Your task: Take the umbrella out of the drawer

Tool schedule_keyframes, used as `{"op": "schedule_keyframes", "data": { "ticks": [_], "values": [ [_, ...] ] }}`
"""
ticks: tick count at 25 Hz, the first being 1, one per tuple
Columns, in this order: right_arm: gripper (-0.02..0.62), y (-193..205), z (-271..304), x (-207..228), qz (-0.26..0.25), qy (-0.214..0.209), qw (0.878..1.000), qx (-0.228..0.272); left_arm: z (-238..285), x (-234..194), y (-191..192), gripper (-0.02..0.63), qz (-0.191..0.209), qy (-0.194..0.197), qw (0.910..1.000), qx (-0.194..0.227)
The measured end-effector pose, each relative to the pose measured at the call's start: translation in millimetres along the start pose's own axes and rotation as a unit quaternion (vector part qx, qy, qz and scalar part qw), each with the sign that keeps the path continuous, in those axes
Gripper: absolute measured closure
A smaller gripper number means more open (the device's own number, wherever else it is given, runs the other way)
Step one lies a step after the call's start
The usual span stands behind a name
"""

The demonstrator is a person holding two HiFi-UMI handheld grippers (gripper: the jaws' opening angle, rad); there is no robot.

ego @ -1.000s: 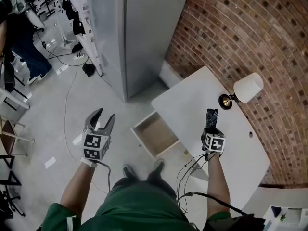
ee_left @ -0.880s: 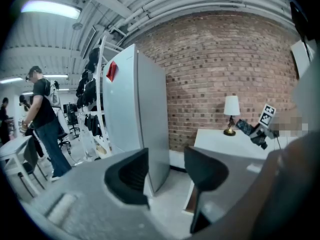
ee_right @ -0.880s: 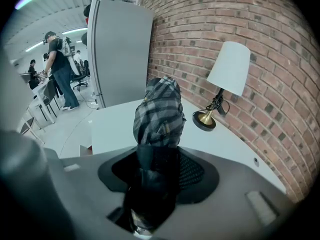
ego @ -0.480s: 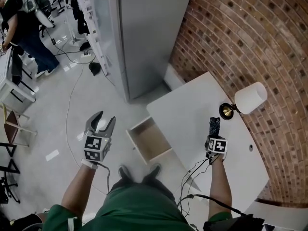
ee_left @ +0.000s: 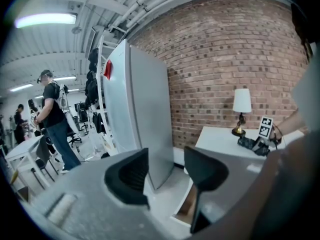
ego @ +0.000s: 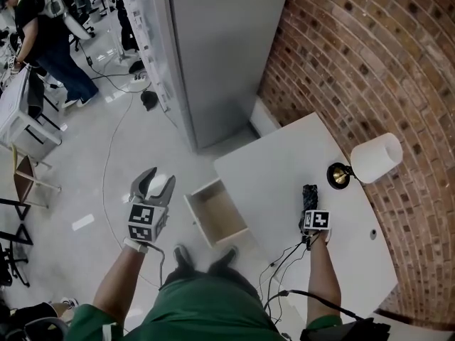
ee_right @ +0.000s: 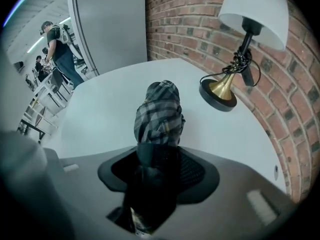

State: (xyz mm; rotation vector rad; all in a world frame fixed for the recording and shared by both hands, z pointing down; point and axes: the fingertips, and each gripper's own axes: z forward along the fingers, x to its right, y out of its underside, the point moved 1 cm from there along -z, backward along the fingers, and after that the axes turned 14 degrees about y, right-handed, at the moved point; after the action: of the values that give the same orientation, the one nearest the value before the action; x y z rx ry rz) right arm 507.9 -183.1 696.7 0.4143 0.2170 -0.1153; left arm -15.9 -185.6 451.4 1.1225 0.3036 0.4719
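A folded plaid umbrella [ee_right: 159, 115] sticks out from between the jaws of my right gripper [ee_right: 159, 165], which is shut on it. In the head view the umbrella [ego: 309, 197] lies low over the white table [ego: 274, 169], just ahead of my right gripper [ego: 311, 212] and near the lamp. The drawer [ego: 217, 212] stands pulled out at the table's left side, and nothing shows inside it. My left gripper [ego: 153, 185] hangs over the floor to the left of the drawer, open with nothing between its jaws [ee_left: 165, 176].
A gold-based lamp [ego: 373, 158] with a white shade stands on the table by the brick wall [ego: 370, 62]. A tall grey cabinet [ego: 213, 48] stands beyond the drawer. Cables trail over the floor. People stand by desks and chairs at the far left [ego: 43, 34].
My right gripper has come down towards the tabletop with the umbrella, which now points further down. My left gripper has shifted slightly right, towards the drawer, still open.
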Motion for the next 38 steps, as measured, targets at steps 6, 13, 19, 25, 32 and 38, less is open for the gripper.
{"op": "schedule_keyframes", "data": {
  "ticks": [6, 13, 19, 25, 32, 38],
  "values": [
    [0.358, -0.3, 4.2, -1.6, -0.013, -0.016, 1.000, 0.003, 14.3, 13.0, -12.0, 0.385, 0.004, 0.003, 1.0000, 0.000],
    [0.314, -18.9, -35.1, 11.6, 0.015, -0.018, 0.997, 0.077, 22.7, 24.1, -30.7, 0.383, 0.018, 0.025, 0.9994, 0.016],
    [0.314, -44.9, -120.7, 31.1, 0.103, -0.008, 0.976, 0.190, 28.9, 25.8, -53.7, 0.383, 0.034, 0.070, 0.9962, 0.039],
    [0.318, -70.9, -224.5, 32.2, 0.142, 0.050, 0.933, 0.328, 20.0, 20.3, -76.9, 0.385, 0.049, 0.105, 0.9910, 0.067],
    [0.411, -107.7, -361.0, 13.8, 0.132, 0.120, 0.865, 0.469, -0.8, 17.8, -127.9, 0.393, 0.083, 0.141, 0.9788, 0.122],
    [0.485, -117.3, -446.8, -16.6, 0.139, 0.142, 0.815, 0.544, -43.0, 16.5, -190.1, 0.470, 0.125, 0.149, 0.9581, 0.210]
  ]
}}
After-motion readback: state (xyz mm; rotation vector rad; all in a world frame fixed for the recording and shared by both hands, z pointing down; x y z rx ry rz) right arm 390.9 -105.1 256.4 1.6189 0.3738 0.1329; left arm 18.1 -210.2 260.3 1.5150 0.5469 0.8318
